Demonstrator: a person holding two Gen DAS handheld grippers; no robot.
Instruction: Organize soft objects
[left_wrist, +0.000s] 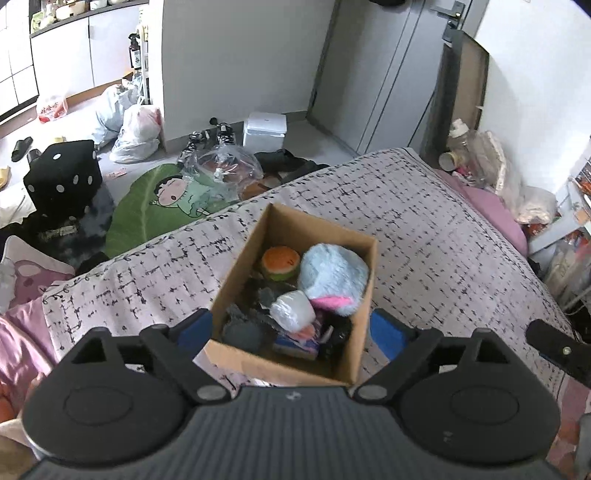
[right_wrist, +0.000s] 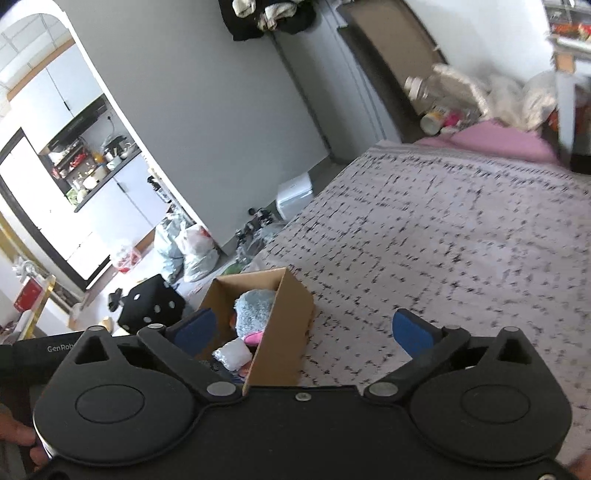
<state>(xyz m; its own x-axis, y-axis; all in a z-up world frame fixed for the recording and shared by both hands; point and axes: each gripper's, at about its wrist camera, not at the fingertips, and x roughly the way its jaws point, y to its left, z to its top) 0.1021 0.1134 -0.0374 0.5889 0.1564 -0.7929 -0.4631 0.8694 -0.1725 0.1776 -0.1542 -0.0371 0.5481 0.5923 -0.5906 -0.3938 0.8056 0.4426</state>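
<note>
So there's a big bed with a checked cover (left_wrist: 424, 221) filling most of the room; a cardboard box (left_wrist: 240, 258) sits on it near the left edge; inside, a fluffy blue plush (left_wrist: 332, 273) takes the far right corner, a burger toy (left_wrist: 280, 263) is just left of it, and a white bundle (left_wrist: 293, 309) sits nearer; the left gripper (left_wrist: 291, 326) hangs over the box, jaws spread wide and empty; the right gripper (right_wrist: 304, 332) is likewise wide apart, gripping nothing, beside the box.

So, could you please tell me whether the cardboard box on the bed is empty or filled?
Filled: the cardboard box holds a blue plush, burger toy and more.
</note>
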